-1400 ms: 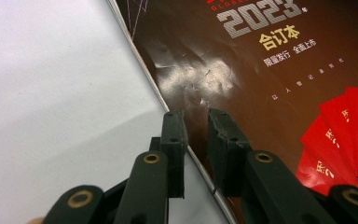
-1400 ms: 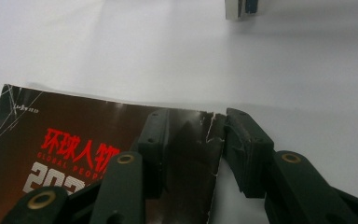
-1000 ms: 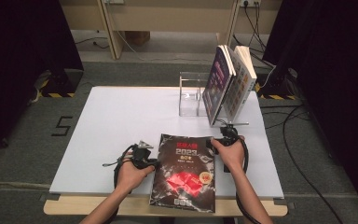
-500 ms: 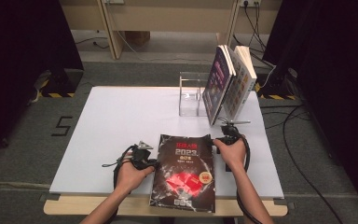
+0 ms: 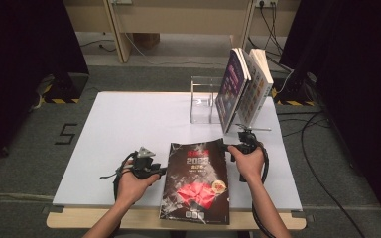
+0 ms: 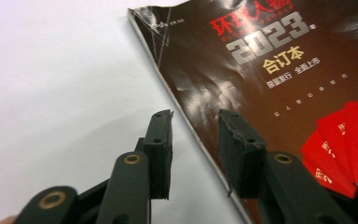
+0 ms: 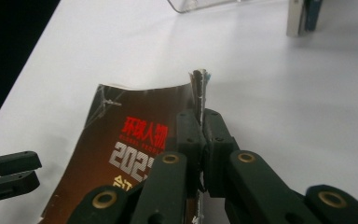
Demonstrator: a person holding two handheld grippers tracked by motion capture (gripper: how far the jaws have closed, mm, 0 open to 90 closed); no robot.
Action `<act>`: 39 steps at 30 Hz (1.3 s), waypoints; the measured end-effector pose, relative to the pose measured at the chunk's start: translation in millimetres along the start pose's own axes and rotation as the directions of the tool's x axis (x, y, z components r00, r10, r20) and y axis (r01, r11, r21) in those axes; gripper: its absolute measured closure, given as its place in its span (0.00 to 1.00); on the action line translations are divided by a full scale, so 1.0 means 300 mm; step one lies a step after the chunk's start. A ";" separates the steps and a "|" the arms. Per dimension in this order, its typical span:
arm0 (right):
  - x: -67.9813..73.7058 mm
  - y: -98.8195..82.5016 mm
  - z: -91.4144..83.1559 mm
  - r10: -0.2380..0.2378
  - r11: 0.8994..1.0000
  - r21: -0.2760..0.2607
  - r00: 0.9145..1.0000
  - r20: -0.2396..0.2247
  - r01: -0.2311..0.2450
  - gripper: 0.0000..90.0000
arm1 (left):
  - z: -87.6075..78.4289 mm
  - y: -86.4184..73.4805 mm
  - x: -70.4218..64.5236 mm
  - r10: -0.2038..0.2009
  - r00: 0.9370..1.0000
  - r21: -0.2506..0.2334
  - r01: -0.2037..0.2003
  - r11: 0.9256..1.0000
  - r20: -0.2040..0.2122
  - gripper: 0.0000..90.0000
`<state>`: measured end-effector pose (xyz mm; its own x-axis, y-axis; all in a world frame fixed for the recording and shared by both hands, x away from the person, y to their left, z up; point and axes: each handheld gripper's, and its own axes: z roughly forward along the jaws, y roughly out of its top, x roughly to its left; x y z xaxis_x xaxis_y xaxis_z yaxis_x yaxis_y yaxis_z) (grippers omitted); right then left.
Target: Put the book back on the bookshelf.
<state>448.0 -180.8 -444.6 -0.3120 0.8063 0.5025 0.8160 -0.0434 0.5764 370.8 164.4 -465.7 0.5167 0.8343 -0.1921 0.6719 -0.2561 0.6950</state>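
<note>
High view: magazine (image 5: pixel 197 181) lies at the surface's (image 5: pixel 129 124) near edge. Left gripper (image 6: pixel 193 140) view: my fingers just opened, released astride its left edge. Right gripper (image 7: pixel 200 154) view: fingers just closed, clenching the right edge; lift possible.

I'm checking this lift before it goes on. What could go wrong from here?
The right gripper pinches only the curled edge of the dark glossy 2023 magazine, so the cover may tear or slip. The left gripper, fingers just opening, straddles the spine without pressing, so that side may sag.
</note>
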 end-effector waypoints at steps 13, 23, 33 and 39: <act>0.060 0.026 -0.063 -0.070 0.994 -0.083 0.998 -0.002 0.069 0.97 | -0.046 -0.028 0.043 -0.055 0.998 -0.044 0.055 0.998 -0.014 0.59; 0.113 0.048 -0.124 -0.117 0.981 -0.156 0.993 -0.006 0.115 0.97 | -0.078 -0.061 0.079 -0.112 0.993 -0.075 0.109 0.991 -0.033 0.56; 0.138 0.059 -0.154 -0.143 0.970 -0.197 0.990 0.009 0.142 0.97 | -0.104 -0.090 0.118 -0.134 0.989 -0.085 0.129 0.988 -0.058 0.56; 0.159 0.069 -0.192 -0.163 0.957 -0.240 0.986 0.014 0.162 0.97 | -0.101 -0.090 0.117 -0.132 0.990 -0.089 0.127 0.988 -0.055 0.56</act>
<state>422.0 -177.2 -371.4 -0.4341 0.8110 0.3922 0.6141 -0.0521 0.7875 354.7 215.3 -470.1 0.3929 0.8867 -0.2438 0.6825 -0.1035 0.7235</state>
